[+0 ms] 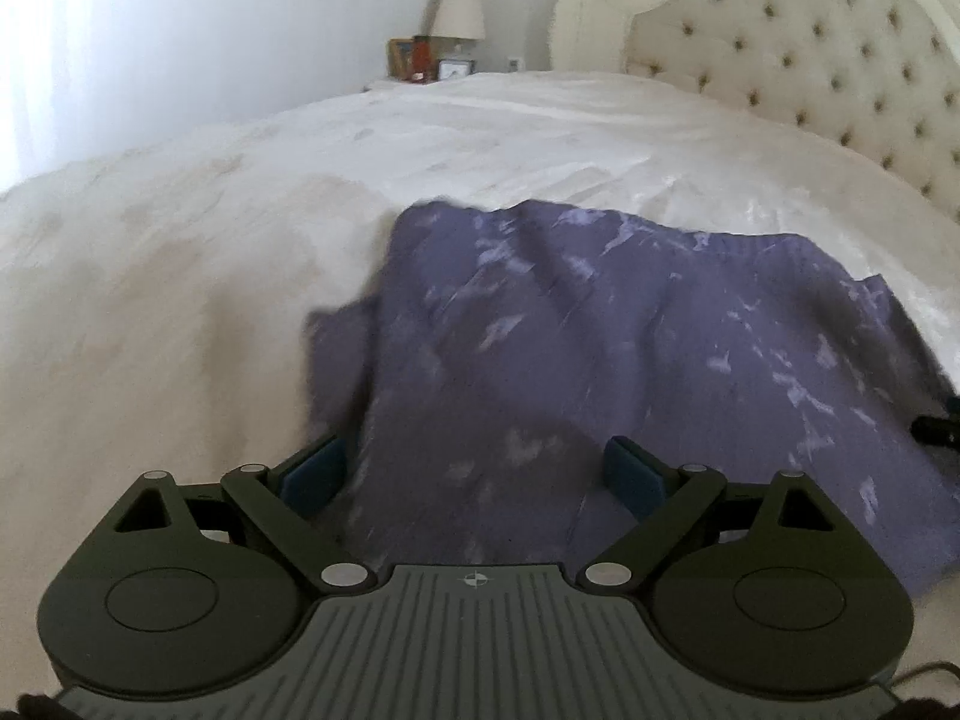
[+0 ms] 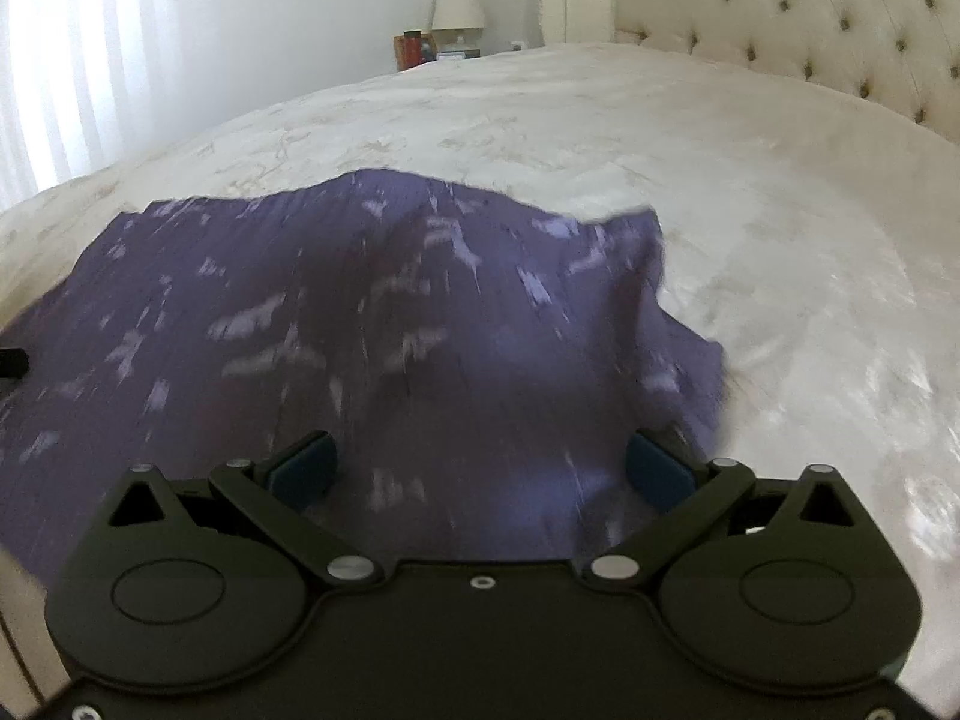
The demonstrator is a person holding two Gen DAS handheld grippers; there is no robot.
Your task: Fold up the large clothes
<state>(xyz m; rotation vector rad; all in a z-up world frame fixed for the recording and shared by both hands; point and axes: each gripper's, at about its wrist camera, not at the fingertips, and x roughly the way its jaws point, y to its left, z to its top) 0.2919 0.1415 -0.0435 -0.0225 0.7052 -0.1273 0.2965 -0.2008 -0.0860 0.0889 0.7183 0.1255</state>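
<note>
1. Purple patterned garment (image 1: 630, 348) lies rumpled on the white bedspread (image 1: 240, 240).
2. My left gripper (image 1: 477, 474) is spread wide over its left part, gripping nothing.
3. My right gripper (image 2: 480, 471) is likewise wide over its right part.

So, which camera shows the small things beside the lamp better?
The left wrist view: the red bottle and small clock beside the cream lamp are distinguishable. In the right wrist view they appear smaller and blurrier.

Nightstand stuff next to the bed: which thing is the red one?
The bottle with the dark cap, standing just left of the lamp. It is the only red thing there; the lamp is cream-white.
</note>
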